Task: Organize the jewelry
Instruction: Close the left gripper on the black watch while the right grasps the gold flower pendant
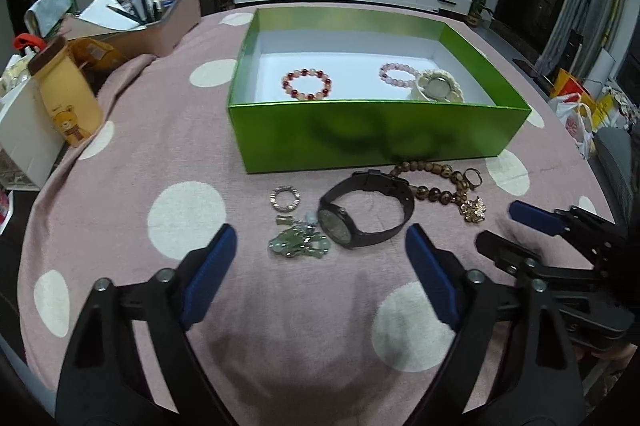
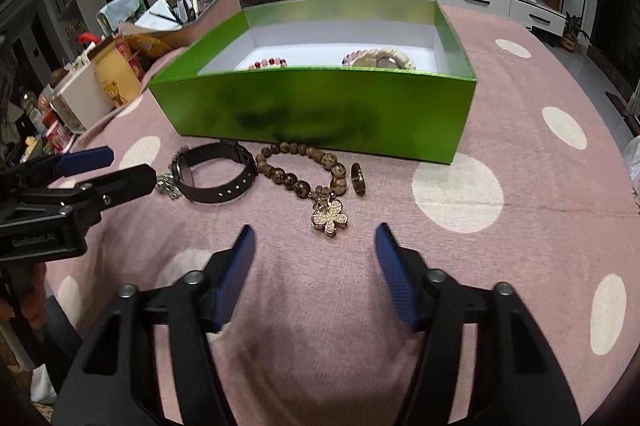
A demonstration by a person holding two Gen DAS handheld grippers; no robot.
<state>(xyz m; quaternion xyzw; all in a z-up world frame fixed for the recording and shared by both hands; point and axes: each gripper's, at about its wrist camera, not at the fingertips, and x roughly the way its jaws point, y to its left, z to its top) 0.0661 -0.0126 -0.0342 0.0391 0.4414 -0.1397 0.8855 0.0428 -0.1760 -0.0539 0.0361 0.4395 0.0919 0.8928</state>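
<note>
Step in hand: I judge this the approach to the next pieces; three already lie in the shiny green cardboard box [image 1: 372, 134], the rest on the pink polka-dot tablecloth [image 1: 168, 146] just in front of it.
My left gripper [image 1: 320, 246]: jaws wide apart, nothing between the pads, aimed at the pale green jade charm cluster [image 1: 298, 240] and the black strap wristwatch [image 1: 366, 210].
My right gripper [image 2: 314, 246]: jaws about half open, empty, the gold flower-shaped brooch [image 2: 329, 216] just ahead of the tips.
Already boxed: red-and-cream bead bracelet [image 1: 307, 84], lilac bead bracelet [image 1: 398, 74], cream woven-band watch [image 1: 438, 88].
Still out: silver sparkly ring [image 1: 284, 199], brown wooden bead strand [image 2: 304, 166], small dark ring [image 2: 358, 179].
Watch orientation: lying on its side, strap looped closed; the loop's long axis runs left to right along the box front, dial towards my left gripper.
Next move calls for: lowering each pair of pads astride one small piece, then closing gently; the brooch touches the bead strand, so I could drag both.
</note>
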